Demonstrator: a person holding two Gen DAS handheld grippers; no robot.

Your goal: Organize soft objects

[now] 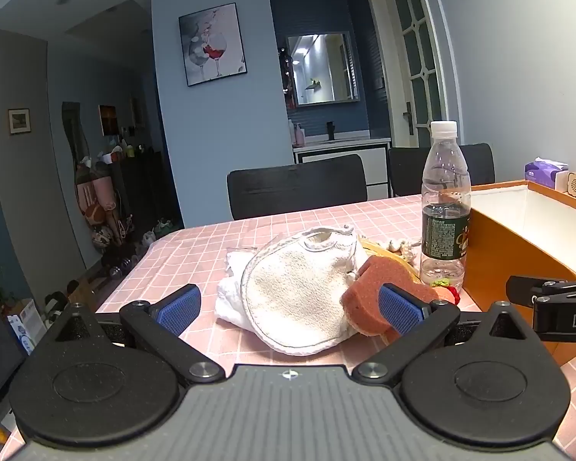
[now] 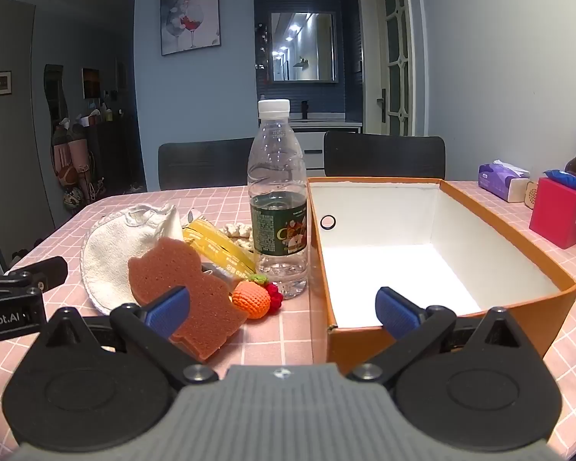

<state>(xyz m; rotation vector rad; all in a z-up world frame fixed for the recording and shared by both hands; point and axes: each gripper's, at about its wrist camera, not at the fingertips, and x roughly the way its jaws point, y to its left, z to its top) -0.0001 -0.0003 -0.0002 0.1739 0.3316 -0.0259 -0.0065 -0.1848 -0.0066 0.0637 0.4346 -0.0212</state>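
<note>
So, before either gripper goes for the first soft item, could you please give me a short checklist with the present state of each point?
1. Left gripper open, nothing between its fingers: ok.
2. Right gripper open and empty: ok.
3. Orange box open on top and nothing inside it: ok.
4. Brown sponge lies on top at the near edge of the pile, free to grasp: ok.
5. Water bottle stands upright between the pile and the box, close to the crocheted orange; path clear: not ok.
6. What lies under the white cloth: cannot tell.
</note>
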